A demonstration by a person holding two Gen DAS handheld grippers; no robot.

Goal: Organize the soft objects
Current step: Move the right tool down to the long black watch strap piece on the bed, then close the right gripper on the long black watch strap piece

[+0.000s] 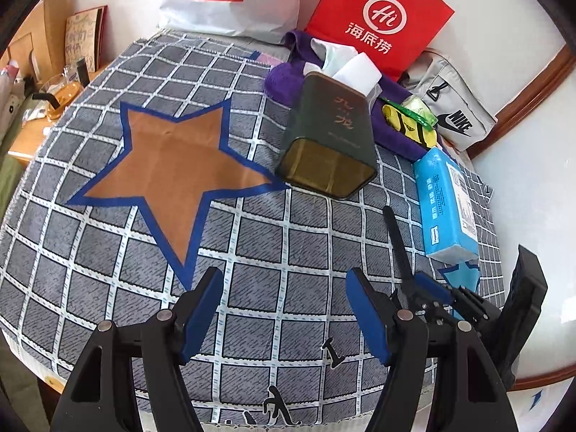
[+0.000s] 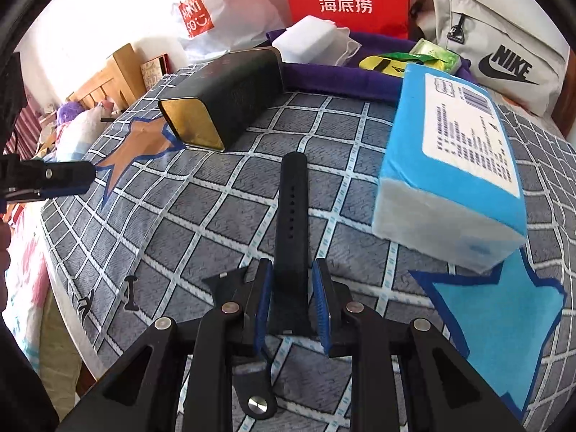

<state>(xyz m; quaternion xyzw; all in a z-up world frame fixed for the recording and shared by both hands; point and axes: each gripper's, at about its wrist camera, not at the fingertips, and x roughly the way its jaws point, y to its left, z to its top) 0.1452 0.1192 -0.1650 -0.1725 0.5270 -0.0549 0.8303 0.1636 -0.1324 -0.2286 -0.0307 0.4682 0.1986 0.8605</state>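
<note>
Your right hand-held gripper has its blue pads on either side of the black watch strap, closed in on its near end; the pads look to be pressing it, though the far end of the strap lies out along the checked cloth, so it is not lifted clear. Gripping by the end makes sense, since a limp band will trail behind rather than bunch up.

Your left hand-held gripper stands with its jaws apart and nothing between them, hovering over bare cloth just short of the brown star. Kept wide like that, it is ready to take a second soft item or steady the cloth.

The blue tissue pack sits with its near corner overlapping the blue star, which suggests the 2 stars are sorting spots. The dark tin lies on its side with its open mouth toward you, touching a tip of the brown star. Behind it, on the purple towel, wait a white pouch and small yellow and green packets.

My guess is the strap goes to a star next; drag it low and watch that it doesn't snag the tissue pack.
</note>
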